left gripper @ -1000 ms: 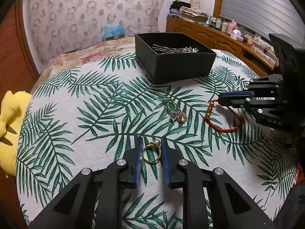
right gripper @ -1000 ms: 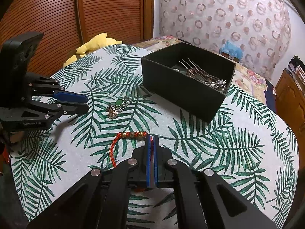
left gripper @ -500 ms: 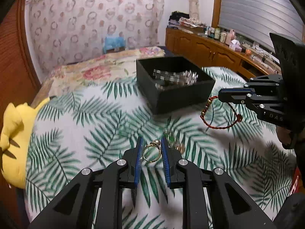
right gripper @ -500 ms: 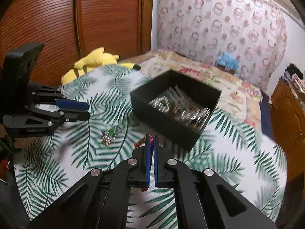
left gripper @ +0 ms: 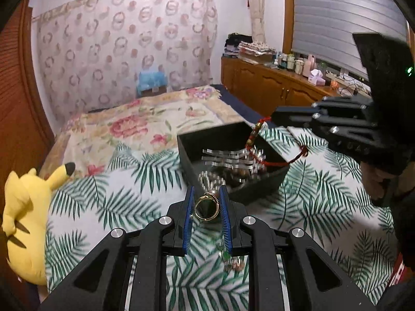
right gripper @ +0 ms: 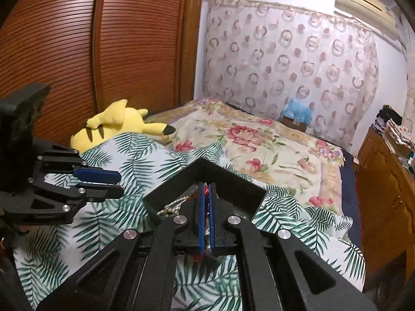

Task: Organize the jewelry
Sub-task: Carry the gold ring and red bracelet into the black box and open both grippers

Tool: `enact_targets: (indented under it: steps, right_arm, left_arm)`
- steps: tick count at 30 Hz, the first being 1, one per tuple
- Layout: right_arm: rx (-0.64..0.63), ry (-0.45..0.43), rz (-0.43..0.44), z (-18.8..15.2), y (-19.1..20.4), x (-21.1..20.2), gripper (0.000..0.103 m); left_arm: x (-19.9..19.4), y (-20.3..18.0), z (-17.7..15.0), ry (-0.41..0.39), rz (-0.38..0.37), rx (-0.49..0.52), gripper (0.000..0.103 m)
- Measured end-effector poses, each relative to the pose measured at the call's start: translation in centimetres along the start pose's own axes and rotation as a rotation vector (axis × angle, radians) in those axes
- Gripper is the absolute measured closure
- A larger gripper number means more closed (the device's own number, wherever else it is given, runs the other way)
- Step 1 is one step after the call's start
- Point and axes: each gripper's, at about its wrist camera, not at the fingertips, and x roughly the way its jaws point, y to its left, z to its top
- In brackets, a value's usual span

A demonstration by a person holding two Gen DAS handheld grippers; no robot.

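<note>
My left gripper (left gripper: 206,207) is shut on a gold ring with a pearl (left gripper: 206,207), held above the table just short of the black jewelry box (left gripper: 262,189). My right gripper (right gripper: 206,202) is shut on a red beaded cord bracelet (left gripper: 255,140) and holds it over the box; in the right wrist view only a red sliver (right gripper: 206,190) shows between the pads. The box (right gripper: 233,181) holds silver hairpins (left gripper: 228,160). A green-stone pendant (left gripper: 229,259) lies on the cloth below my left fingers.
The table wears a palm-leaf cloth (left gripper: 124,202). A yellow plush toy (left gripper: 26,220) lies at its left edge. A bed with a floral cover (right gripper: 259,140) is behind, and a wooden dresser (left gripper: 272,83) with bottles stands to the right.
Both grippers have risen and moved toward the box. The bracelet was lifted off the cloth and now hangs over the box. The ring has travelled up to the box's near corner.
</note>
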Motion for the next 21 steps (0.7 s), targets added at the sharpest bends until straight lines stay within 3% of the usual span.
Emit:
enact_targets:
  steps: [12,21]
  right_arm:
    - [0.075,0.024,0.042,-1.7,-1.4,2.9,0.099]
    - [0.1,0.016,0.02,-1.8,-2.0,2.9,0.099]
  left_arm:
    - [2.9,-0.6,2.9,-0.016,-0.015,0.005,0.085]
    - [5.8,-0.5,4.4,0.003,-0.012,0.014,0.085]
